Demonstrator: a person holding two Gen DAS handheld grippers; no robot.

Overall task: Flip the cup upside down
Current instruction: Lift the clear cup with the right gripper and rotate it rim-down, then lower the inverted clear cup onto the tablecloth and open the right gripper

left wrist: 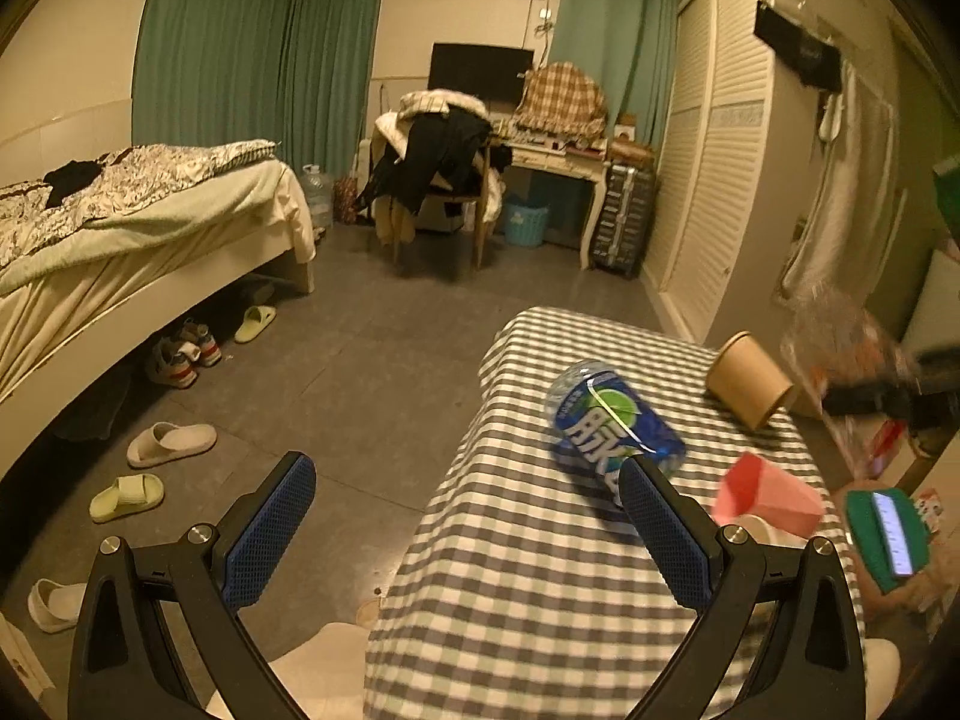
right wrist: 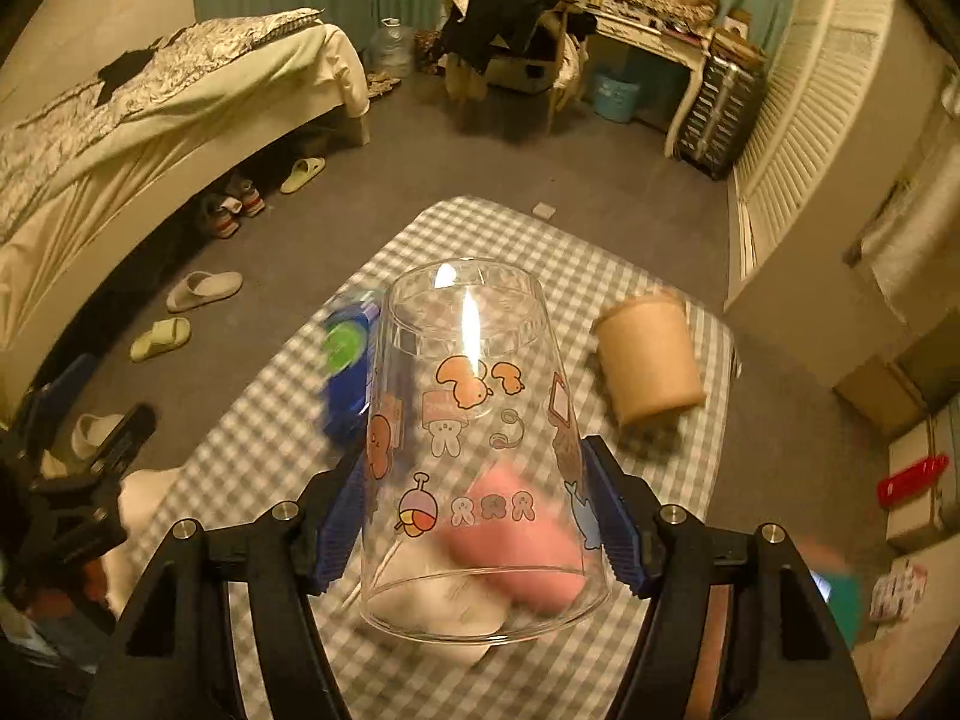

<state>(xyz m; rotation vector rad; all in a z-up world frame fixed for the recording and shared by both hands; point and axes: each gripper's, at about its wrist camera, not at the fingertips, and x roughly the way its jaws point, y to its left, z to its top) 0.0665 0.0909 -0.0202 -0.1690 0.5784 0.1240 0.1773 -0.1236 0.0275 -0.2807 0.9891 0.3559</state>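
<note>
— Clear glass is what we have between the pads of our right gripper (right wrist: 474,516): the cup (right wrist: 474,450), printed with little cartoon animals, is pinched at its sides, one blue pad pressed to each flank.

— And where is it, over the table (right wrist: 600,276)?

— Above the checked cloth, lifted off it as far as we can judge. Its thick base points away from us and its wide mouth comes toward the camera, so we would say it is partway through the turn, not yet mouth-down.

— Why grip it at the walls and not the rim?

— Likely so that the wrist can roll it over without the fingers getting under the mouth when it is set down. That is our guess.

— What of the other hand?

— Our left gripper (left wrist: 468,516) is spread wide with nothing in it, hanging by the near-left edge of the table. It seems to be kept out of the way.

— Anything under the cup to mind?

— A brown paper cup (right wrist: 648,354) lies on its side farther back on the right, a blue bottle (left wrist: 612,420) lies on its side to the left, and something pink (left wrist: 768,498) sits close below, blurred through the glass. We would want a bare patch of cloth between them, since glass held by smooth walls could slip.
</note>
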